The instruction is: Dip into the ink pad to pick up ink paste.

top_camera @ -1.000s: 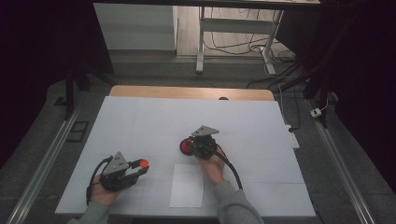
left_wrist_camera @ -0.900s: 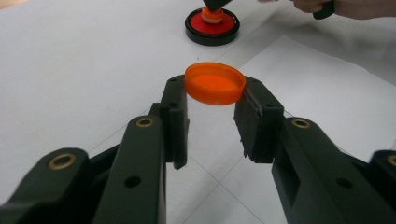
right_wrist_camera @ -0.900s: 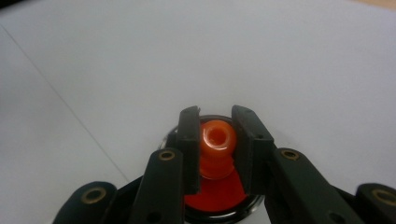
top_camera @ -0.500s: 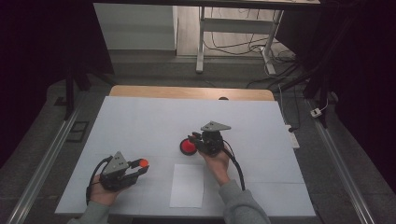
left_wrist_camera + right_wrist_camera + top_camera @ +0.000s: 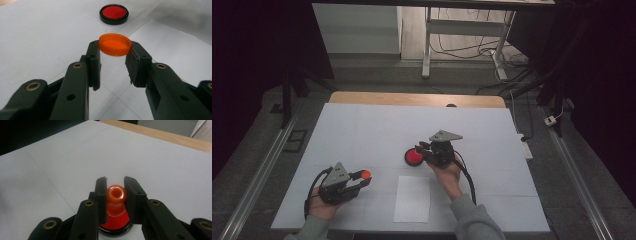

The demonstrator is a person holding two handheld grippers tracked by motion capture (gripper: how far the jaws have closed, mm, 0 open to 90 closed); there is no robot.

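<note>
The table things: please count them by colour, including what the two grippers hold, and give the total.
Orange: 2, the orange cap and the orange bead-like piece.
Red with black rim: 1, the round red dish.
White: 1, the sheet of paper.
Total: 4.

Smooth, translucent orange plastic cap [image 5: 115,44] with a soft sheen. A glossy orange plastic knob [image 5: 116,194], hollow at its tip. A round lid [image 5: 114,13] with a shiny black plastic rim and a matt red face. Matt black plastic left claw [image 5: 113,60] with brass-coloured rivets. The surface [image 5: 362,130] looks matt white, its far edge pale wood; a matt white paper sheet [image 5: 412,199] lies there.
</note>
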